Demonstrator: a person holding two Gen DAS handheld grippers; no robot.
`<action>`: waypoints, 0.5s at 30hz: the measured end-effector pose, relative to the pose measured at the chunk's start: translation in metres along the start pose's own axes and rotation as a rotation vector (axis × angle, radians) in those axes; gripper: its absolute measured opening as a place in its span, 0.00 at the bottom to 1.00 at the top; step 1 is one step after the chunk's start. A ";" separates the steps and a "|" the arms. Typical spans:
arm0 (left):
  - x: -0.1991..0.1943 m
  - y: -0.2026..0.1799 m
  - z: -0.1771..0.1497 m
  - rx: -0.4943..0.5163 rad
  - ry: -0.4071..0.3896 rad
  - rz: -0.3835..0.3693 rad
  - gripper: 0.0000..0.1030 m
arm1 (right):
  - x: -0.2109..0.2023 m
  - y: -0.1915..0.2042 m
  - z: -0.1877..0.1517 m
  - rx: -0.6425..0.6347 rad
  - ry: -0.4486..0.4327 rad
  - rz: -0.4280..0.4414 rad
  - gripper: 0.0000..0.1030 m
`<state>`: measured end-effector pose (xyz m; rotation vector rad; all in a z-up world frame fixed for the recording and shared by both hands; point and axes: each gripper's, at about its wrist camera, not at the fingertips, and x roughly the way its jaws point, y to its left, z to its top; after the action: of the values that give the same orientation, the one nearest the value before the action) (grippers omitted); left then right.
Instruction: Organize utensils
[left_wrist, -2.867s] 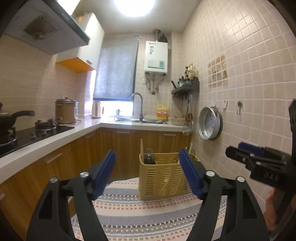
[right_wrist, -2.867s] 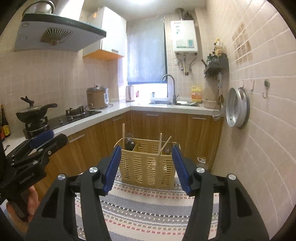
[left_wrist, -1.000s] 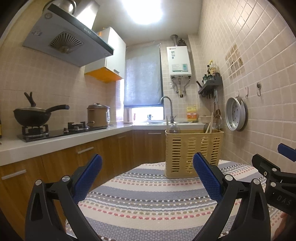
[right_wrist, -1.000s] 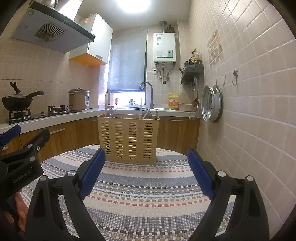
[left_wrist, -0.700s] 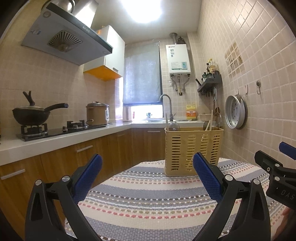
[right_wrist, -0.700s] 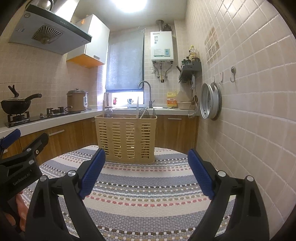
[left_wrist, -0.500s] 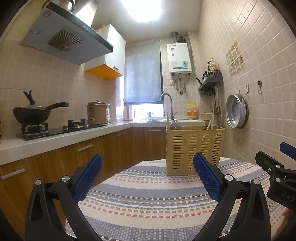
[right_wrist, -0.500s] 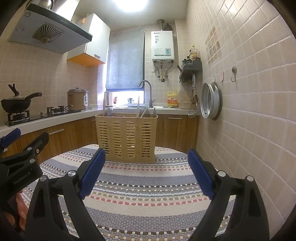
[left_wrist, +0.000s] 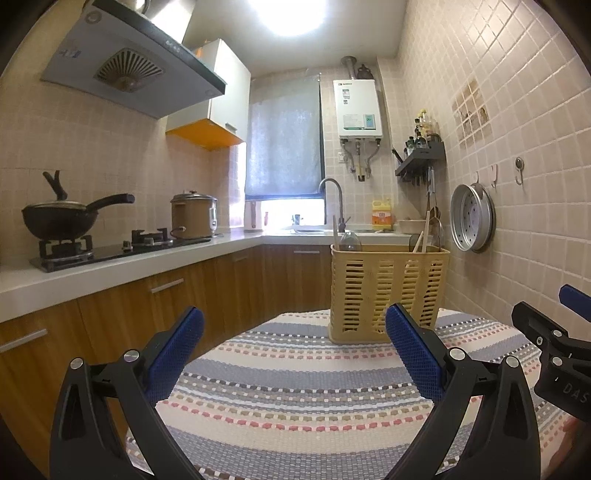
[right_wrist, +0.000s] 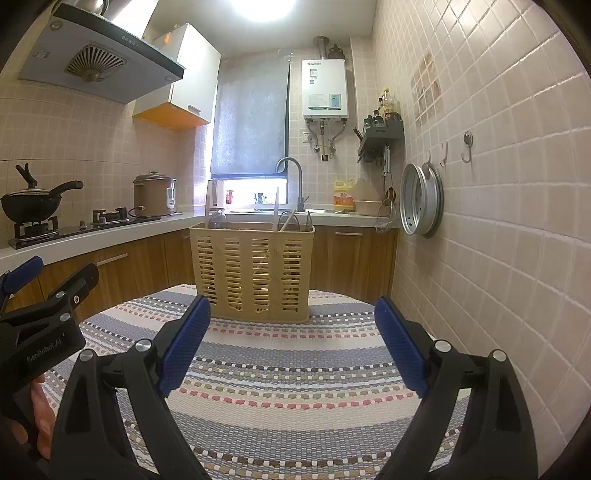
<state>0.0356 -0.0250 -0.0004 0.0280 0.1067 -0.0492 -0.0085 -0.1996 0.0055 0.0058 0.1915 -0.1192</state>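
Note:
A yellow slotted utensil basket (left_wrist: 388, 291) (right_wrist: 253, 273) stands upright at the far side of a round table with a striped cloth (left_wrist: 303, 391) (right_wrist: 291, 384). Chopsticks and spoon handles (left_wrist: 421, 236) (right_wrist: 286, 219) stick up above its rim. My left gripper (left_wrist: 293, 350) is open and empty, well short of the basket, which sits ahead and to its right. My right gripper (right_wrist: 293, 341) is open and empty too, with the basket straight ahead and slightly left. Each gripper shows at the edge of the other's view.
A tiled wall (right_wrist: 498, 221) runs close along the table's right side, with a metal steamer tray (right_wrist: 421, 199) hung on it. A counter with stove, pan (left_wrist: 59, 218) and rice cooker (left_wrist: 192, 218) runs along the left. The sink (right_wrist: 291, 184) is behind the basket.
Since the earliest frames both grippers dropped from looking down on the basket to near table level. Over the last second nothing has visibly moved.

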 end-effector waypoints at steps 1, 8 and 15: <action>0.000 0.001 0.000 -0.004 0.000 0.001 0.93 | 0.000 0.000 0.000 0.000 0.000 0.001 0.83; 0.003 0.002 0.001 -0.009 0.005 0.000 0.93 | 0.000 0.001 -0.001 -0.002 0.002 0.001 0.83; 0.004 0.002 0.001 -0.013 0.003 0.004 0.93 | -0.001 0.000 -0.002 -0.001 -0.001 0.002 0.83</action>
<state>0.0394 -0.0228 0.0003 0.0149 0.1099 -0.0443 -0.0095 -0.1993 0.0033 0.0052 0.1902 -0.1169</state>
